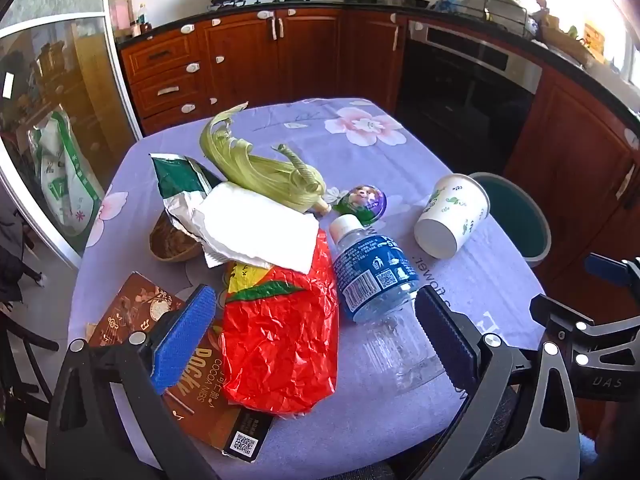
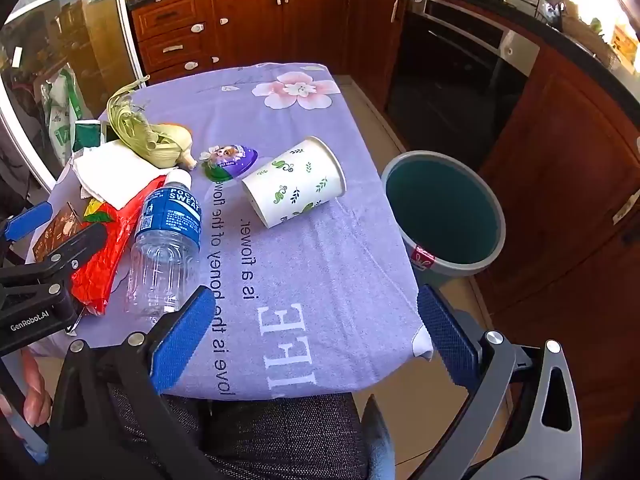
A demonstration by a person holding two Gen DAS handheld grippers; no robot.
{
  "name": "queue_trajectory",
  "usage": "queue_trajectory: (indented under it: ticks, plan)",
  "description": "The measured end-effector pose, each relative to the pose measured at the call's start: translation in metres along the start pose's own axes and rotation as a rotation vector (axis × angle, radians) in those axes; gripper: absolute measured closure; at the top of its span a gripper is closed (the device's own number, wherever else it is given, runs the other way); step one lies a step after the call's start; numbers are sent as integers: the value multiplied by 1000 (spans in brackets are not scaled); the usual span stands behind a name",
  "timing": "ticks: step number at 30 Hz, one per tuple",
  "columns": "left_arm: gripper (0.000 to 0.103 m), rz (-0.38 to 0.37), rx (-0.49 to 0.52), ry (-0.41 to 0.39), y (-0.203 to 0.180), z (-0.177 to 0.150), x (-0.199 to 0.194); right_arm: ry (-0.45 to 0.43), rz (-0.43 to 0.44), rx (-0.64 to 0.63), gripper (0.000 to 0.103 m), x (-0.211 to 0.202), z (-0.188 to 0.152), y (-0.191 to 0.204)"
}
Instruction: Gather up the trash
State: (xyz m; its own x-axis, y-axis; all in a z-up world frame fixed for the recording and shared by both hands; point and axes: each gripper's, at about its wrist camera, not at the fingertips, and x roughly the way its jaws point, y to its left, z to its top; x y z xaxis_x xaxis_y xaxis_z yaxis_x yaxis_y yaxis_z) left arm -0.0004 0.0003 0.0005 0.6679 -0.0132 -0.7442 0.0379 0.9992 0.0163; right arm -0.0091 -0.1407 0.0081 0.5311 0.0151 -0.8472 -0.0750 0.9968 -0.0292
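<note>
Both grippers, left gripper (image 1: 316, 328) and right gripper (image 2: 316, 328), gape wide, empty. We should straddle the plastic bottle (image 2: 166, 240) lying on the worktop (image 2: 320, 280) squarely, then carry it to the bin (image 2: 444, 216) beside.

both wrist cameras are looking steeply down, close over the table (image 1: 400, 152). the left view is facing the litter pile; the right is sitting further right, taking in the bin (image 2: 444, 208) at 3 o'clock. both are sharing the bottle (image 1: 372, 276) and cup (image 2: 296, 182).
</note>
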Motion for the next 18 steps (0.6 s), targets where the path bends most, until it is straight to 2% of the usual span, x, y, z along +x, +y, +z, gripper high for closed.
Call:
queue_trajectory:
  ticks: [11,18]
  plan:
    - [3,1,-11,-7,7,11,-7,-17,-6,1,6,-10,4,-2]
    - [3,0,-33,-22,15,5,-11,-17,-6,1,6,-8,5,-1]
